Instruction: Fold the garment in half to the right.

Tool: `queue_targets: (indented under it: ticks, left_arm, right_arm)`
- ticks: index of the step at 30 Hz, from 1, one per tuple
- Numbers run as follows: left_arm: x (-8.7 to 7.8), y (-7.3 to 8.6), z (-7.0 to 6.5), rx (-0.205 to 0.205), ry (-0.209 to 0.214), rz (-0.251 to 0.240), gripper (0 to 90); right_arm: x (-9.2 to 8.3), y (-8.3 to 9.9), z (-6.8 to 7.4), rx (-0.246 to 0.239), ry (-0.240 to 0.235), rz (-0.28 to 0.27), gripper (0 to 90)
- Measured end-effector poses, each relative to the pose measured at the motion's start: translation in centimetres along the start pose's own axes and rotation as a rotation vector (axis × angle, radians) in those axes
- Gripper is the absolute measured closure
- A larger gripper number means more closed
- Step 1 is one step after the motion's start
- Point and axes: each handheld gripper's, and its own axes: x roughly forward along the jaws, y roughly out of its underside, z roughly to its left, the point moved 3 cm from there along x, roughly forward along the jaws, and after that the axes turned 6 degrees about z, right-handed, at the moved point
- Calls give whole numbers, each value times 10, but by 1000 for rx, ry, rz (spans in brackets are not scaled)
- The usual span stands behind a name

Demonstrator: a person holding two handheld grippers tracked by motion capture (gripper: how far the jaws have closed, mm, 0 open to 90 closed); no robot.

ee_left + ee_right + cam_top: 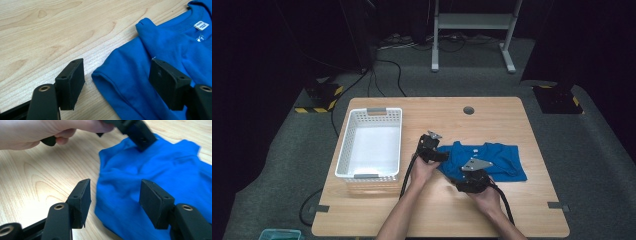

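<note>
Blue shirt (489, 160) lies flat on the table (512, 215), right of centre, beside the white basket (371, 145). Left gripper (116, 83) and right gripper (113, 202) stand wide over its near-left edge, holding nothing. Risk: pinching only one layer, so the shirt unfolds on lifting.

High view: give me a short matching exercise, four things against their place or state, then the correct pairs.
1. blue T-shirt
2. white basket
3. left gripper
4. right gripper

a. empty, on the table's left side
b. open over the shirt's near left edge
c. lying on the table, right of centre
d. open over a sleeve edge, close to the collar label

Pairs: 1-c, 2-a, 3-d, 4-b
</note>
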Motion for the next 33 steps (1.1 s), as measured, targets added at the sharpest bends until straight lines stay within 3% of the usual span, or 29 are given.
queue_targets:
  ticks: [9,14,21,26,33]
  left_arm:
    - [5,1,-3,28,-10,3,378]
    - [5,1,-6,49,-17,3,472]
    - [6,1,-9,61,-17,-11,592]
    - [7,1,-9,62,-3,-18,688]
    - [7,1,-9,53,43,-17,809]
  right_arm:
    - [18,-6,11,-23,37,21,437]
    - [24,-5,13,-43,98,41,512]
    - [23,-5,12,-46,135,53,635]
    - [22,-5,12,-53,161,59,729]
    - [20,-6,10,-47,152,53,804]
